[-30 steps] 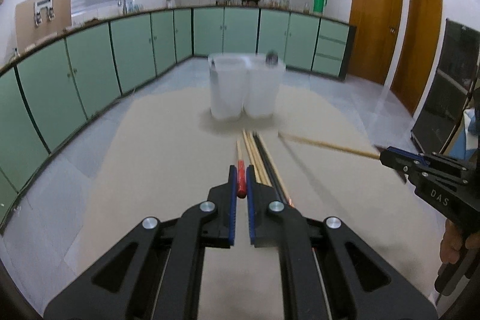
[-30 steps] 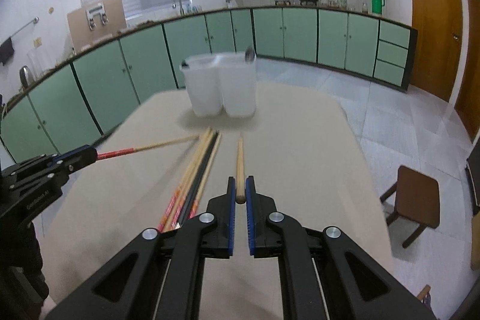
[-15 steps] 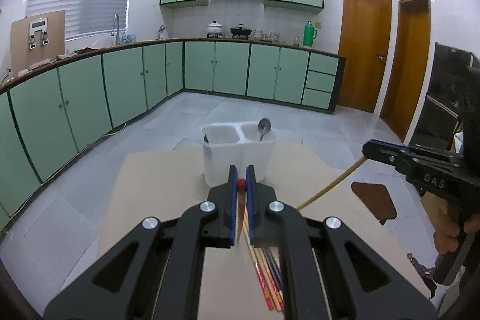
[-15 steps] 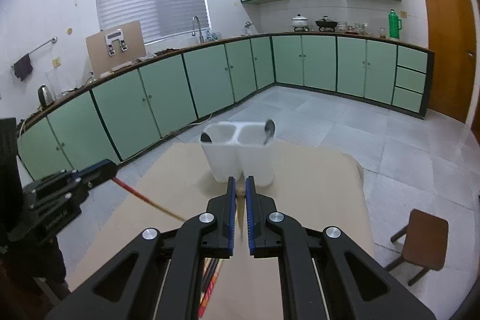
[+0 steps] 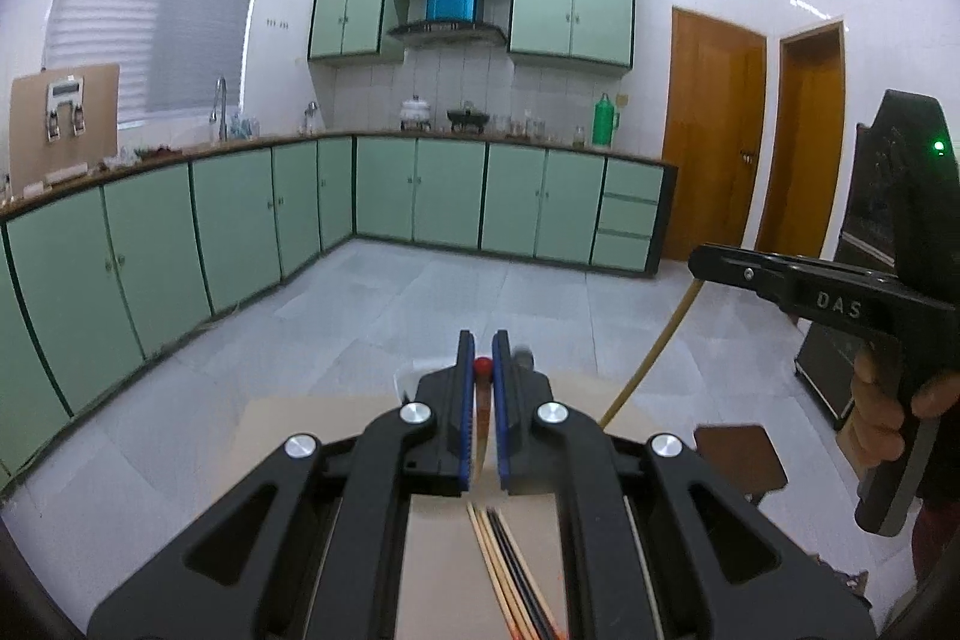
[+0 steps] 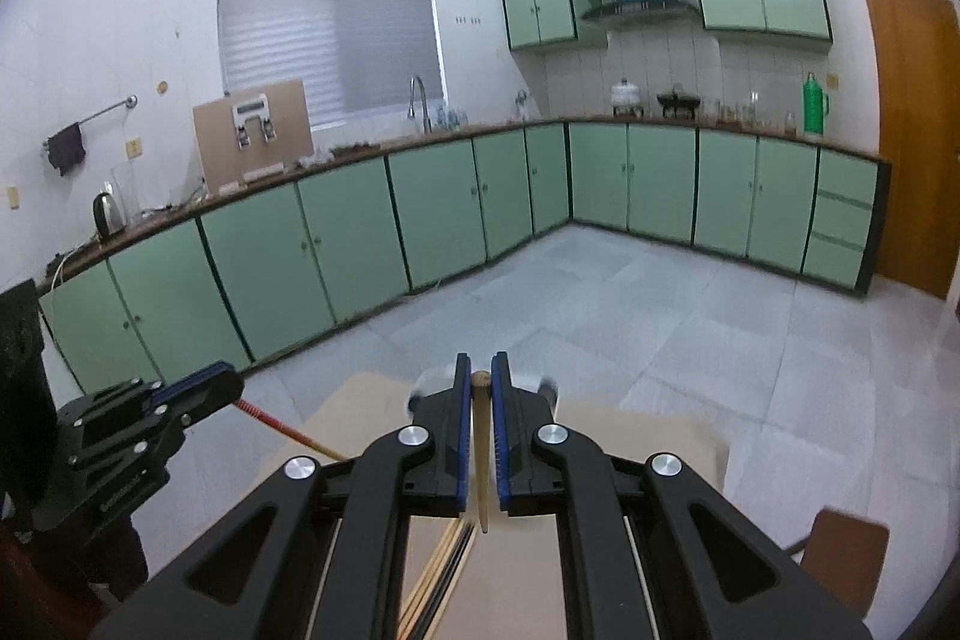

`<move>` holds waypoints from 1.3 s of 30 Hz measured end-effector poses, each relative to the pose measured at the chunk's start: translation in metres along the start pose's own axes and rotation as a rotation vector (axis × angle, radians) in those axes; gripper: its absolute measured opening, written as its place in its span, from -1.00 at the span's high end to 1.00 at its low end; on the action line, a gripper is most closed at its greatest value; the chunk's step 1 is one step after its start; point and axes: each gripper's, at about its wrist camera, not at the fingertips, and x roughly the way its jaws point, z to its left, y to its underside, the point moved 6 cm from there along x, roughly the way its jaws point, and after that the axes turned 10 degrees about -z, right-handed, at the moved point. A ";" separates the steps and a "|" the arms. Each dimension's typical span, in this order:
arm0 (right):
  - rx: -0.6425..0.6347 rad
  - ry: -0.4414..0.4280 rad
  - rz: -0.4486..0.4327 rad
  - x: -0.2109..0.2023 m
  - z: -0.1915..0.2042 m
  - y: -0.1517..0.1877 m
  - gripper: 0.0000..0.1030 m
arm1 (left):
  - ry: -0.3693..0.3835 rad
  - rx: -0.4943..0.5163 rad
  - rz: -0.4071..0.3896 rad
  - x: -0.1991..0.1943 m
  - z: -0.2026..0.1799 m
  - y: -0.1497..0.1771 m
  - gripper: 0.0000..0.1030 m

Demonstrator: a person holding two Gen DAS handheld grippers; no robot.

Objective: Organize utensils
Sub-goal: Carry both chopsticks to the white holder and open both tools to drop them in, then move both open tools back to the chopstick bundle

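My left gripper (image 5: 483,349) is shut on a red-ended chopstick (image 5: 482,367), held high and hanging steeply down; it also shows in the right wrist view (image 6: 198,388) with the red shaft (image 6: 270,421) below it. My right gripper (image 6: 478,370) is shut on a plain wooden chopstick (image 6: 482,460); it also shows in the left wrist view (image 5: 702,262), its chopstick (image 5: 654,352) hanging down. The white two-cell holder (image 5: 408,379) is almost wholly hidden behind my fingers, a spoon bowl (image 5: 523,357) poking up. Several chopsticks (image 5: 510,568) lie on the beige table (image 5: 300,436).
A brown stool (image 6: 846,556) stands right of the table, also in the left wrist view (image 5: 744,454). Green cabinets (image 6: 336,250) line the far walls across a grey tiled floor. A black object with a green light (image 5: 900,196) stands at the right.
Both grippers have risen and tilted up, each lifting its chopstick off the table into a steep hang. The holder has dropped behind the fingers.
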 end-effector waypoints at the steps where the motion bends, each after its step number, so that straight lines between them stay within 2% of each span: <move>1: -0.001 0.001 -0.012 0.003 -0.001 -0.007 0.88 | -0.002 0.001 -0.020 0.003 0.000 -0.010 0.91; 5: 0.007 0.010 -0.054 0.023 -0.006 -0.035 0.88 | -0.011 0.003 -0.064 0.021 0.001 -0.031 0.91; 10: -0.009 0.037 -0.059 0.056 -0.010 -0.039 0.88 | -0.023 0.016 -0.065 0.053 0.001 -0.038 0.91; 14: 0.004 0.052 -0.017 0.091 -0.019 -0.023 0.88 | -0.028 0.013 -0.032 0.081 0.007 -0.026 0.91; 20: 0.041 0.061 0.070 0.128 -0.034 0.014 0.88 | -0.028 0.009 0.058 0.124 0.017 0.001 0.91; 29: 0.021 0.061 0.147 0.145 -0.032 0.045 0.86 | -0.029 -0.007 0.159 0.144 0.036 0.037 0.88; 32: 0.026 0.066 0.144 0.139 -0.032 0.045 0.64 | -0.034 -0.012 0.161 0.140 0.042 0.038 0.82; 35: 0.027 0.079 0.122 0.125 -0.033 0.043 0.49 | -0.039 -0.016 0.144 0.128 0.046 0.032 0.61; 39: 0.041 0.097 0.082 0.095 -0.038 0.041 0.17 | -0.058 -0.008 0.115 0.106 0.045 0.026 0.38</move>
